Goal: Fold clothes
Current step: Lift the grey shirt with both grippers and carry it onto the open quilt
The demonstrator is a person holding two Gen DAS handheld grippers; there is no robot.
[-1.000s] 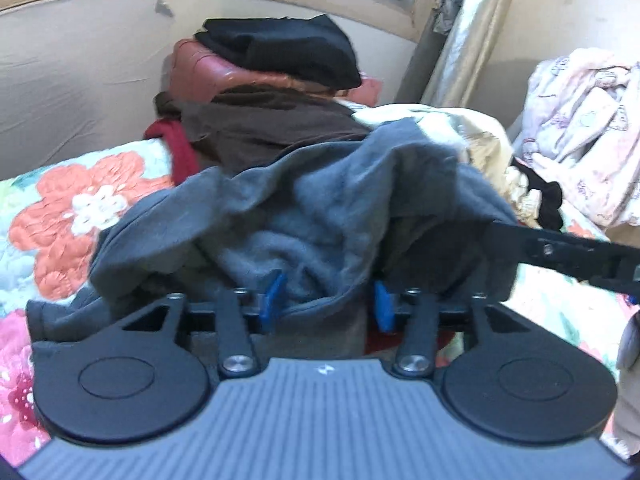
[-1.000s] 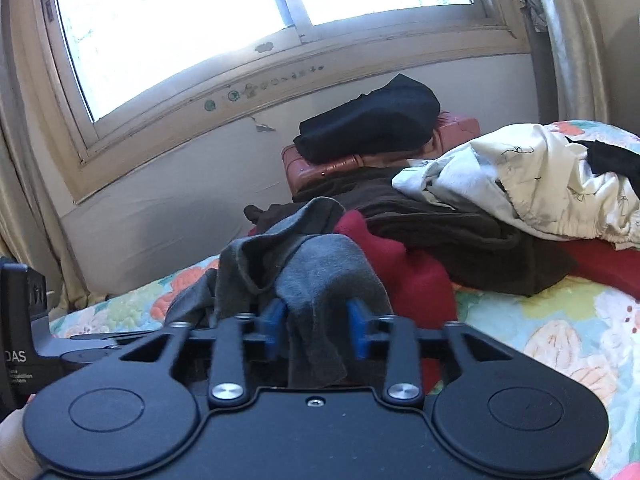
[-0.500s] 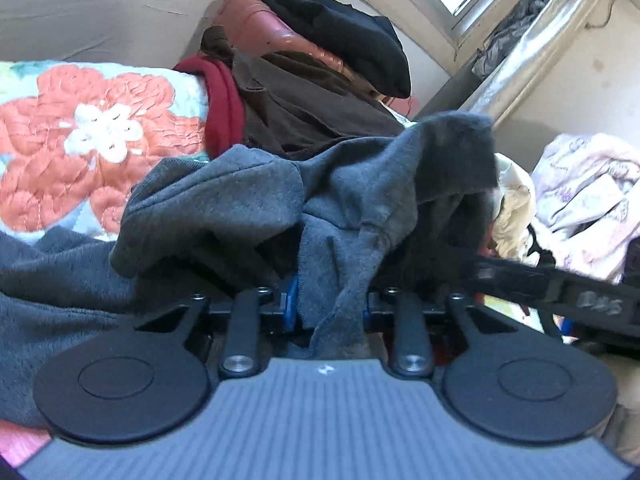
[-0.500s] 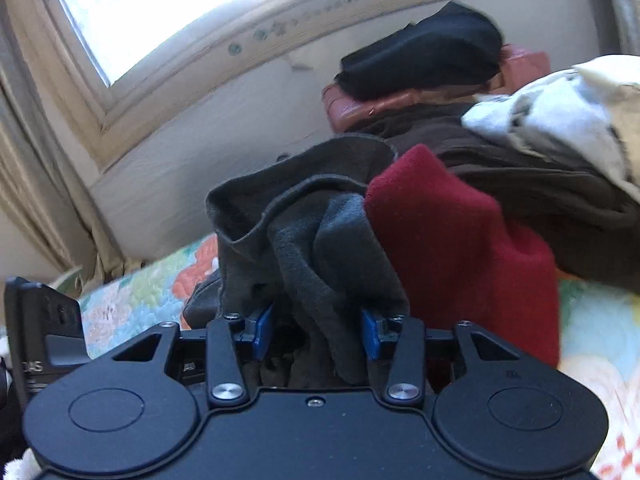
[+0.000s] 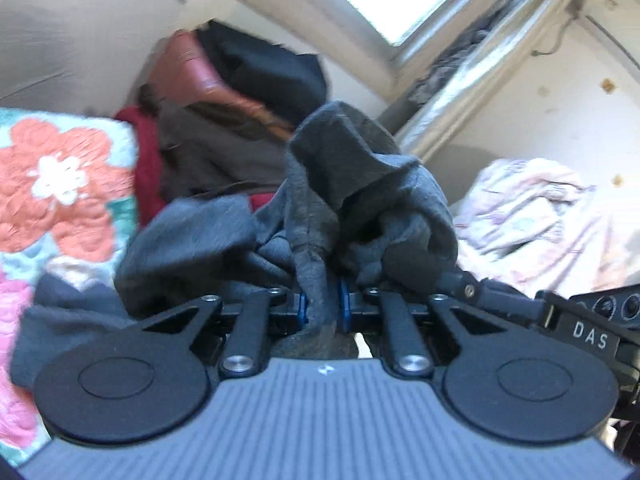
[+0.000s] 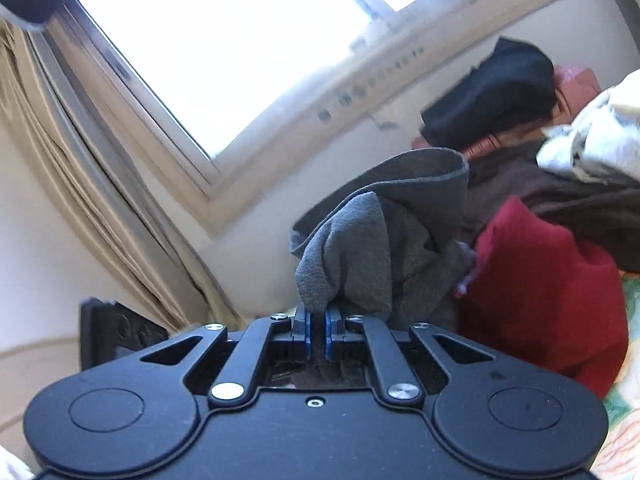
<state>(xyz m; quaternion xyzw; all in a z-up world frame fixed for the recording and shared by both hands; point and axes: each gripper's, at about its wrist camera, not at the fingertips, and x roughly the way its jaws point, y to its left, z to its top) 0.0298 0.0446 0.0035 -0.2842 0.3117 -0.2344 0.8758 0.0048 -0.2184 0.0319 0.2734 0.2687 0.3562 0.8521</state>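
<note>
A grey knit garment (image 5: 352,200) is bunched up in front of my left gripper (image 5: 324,308), which is shut on a fold of it between blue pads. The rest of it trails down left over the floral quilt (image 5: 60,184). In the right wrist view the same grey garment (image 6: 384,248) rises in a hooded lump, and my right gripper (image 6: 317,330) is shut on another edge of it. The body of the right gripper (image 5: 588,320) shows at the right of the left wrist view.
Behind lie a dark red garment (image 6: 552,292), a brown garment (image 5: 216,152), and a black garment (image 5: 272,68) on a reddish cushion (image 5: 188,64). A pale floral heap (image 5: 536,216) sits right, white clothes (image 6: 592,144) far right. Window (image 6: 224,40) and curtain (image 6: 80,200) stand behind.
Both grippers have closed tight on the grey garment and tilted upward, lifting it. The views now show more window and wall, and the cloth is more gathered.
</note>
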